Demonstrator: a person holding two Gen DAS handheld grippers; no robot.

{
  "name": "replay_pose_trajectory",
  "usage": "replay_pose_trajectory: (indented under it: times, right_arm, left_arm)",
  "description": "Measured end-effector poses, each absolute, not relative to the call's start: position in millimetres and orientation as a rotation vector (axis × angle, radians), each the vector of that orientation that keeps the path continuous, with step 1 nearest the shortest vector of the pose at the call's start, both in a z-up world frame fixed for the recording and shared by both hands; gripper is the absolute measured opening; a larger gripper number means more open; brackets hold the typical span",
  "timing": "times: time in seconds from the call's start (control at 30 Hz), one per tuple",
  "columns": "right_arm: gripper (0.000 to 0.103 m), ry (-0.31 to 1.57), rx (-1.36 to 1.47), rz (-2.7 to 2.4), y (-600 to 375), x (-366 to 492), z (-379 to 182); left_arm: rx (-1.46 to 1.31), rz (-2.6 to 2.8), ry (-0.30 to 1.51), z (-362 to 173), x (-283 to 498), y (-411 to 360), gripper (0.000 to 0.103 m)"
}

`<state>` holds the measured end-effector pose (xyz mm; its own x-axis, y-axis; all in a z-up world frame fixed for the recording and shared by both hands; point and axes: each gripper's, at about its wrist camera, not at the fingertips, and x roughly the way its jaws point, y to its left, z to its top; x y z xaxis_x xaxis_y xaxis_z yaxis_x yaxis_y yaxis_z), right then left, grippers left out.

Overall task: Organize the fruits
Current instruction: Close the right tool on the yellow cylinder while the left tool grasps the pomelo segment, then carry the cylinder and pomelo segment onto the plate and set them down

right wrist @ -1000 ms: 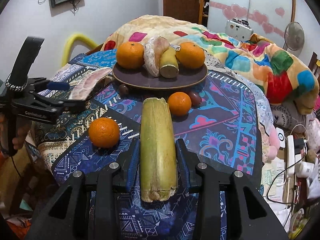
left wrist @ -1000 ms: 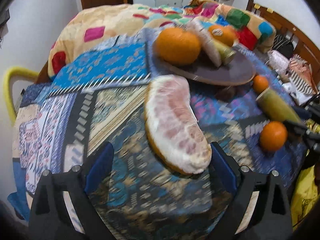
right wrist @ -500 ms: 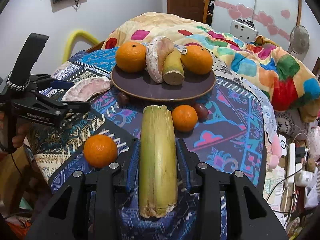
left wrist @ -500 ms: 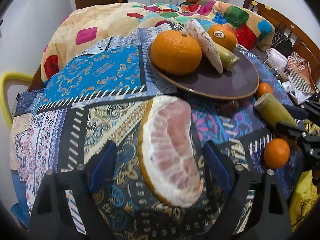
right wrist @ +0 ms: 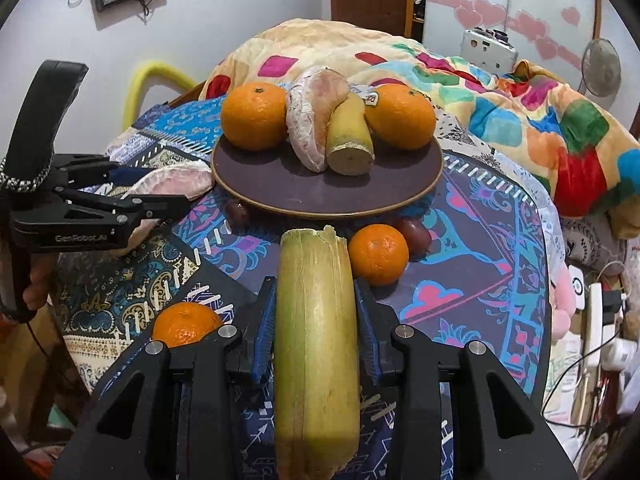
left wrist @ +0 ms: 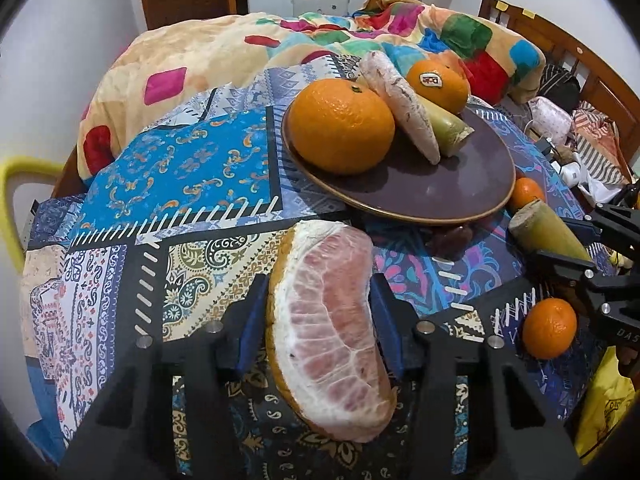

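A peeled pink pomelo wedge (left wrist: 332,340) lies on the patterned cloth between the fingers of my left gripper (left wrist: 318,292). Its jaws are closing and the blue pads touch both flanks of the wedge. My right gripper (right wrist: 316,292) is shut on a yellow-green cane piece (right wrist: 316,340) that points at the brown plate (right wrist: 320,196). The plate (left wrist: 440,192) holds two big oranges, another pomelo wedge (left wrist: 400,108) and a short cane piece. A small orange (right wrist: 184,324) sits by the right gripper's left finger; another small orange (right wrist: 378,254) lies just before the plate.
Dark brown fruits (right wrist: 414,234) lie under the plate's near rim. A colourful blanket (right wrist: 520,112) is heaped behind the plate. A hand holds the left gripper's handle (right wrist: 36,120) at the left. Cables and clutter (right wrist: 600,320) lie beyond the right edge of the cloth.
The left gripper's wide jaws have drawn in until they meet the pomelo wedge, after sliding forward toward the plate. The right gripper has carried the cane piece slightly closer to the plate.
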<state>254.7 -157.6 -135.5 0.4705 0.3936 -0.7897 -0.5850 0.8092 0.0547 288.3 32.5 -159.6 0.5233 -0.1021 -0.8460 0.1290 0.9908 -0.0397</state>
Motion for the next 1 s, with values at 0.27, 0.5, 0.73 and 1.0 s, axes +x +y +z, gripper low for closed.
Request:
replay_pose_trajectory:
  times: [0.27, 0.5, 0.73, 1.0]
  right_arm:
    - [0.034, 0.833, -0.182, 0.601, -169.8, 244.5, -116.5]
    - [0.034, 0.774, -0.145, 0.599, -176.9, 243.1, -97.1]
    - [0.034, 0.721, -0.126, 0.592, -179.2, 250.4, -79.8]
    - [0.034, 0.650, -0.118, 0.575, -179.3, 261.6, -61.3]
  left_arm:
    - [-0.011, -0.133, 0.976, -151.6, 271.5, 41.7, 0.048]
    - [-0.019, -0.128, 0.873, -121.1, 260.0, 43.7, 0.046]
    - [-0.028, -0.141, 0.808, -94.5, 268.8, 35.9, 0.043]
    - [-0.026, -0.179, 0.764, -74.5, 280.7, 24.6, 0.033]
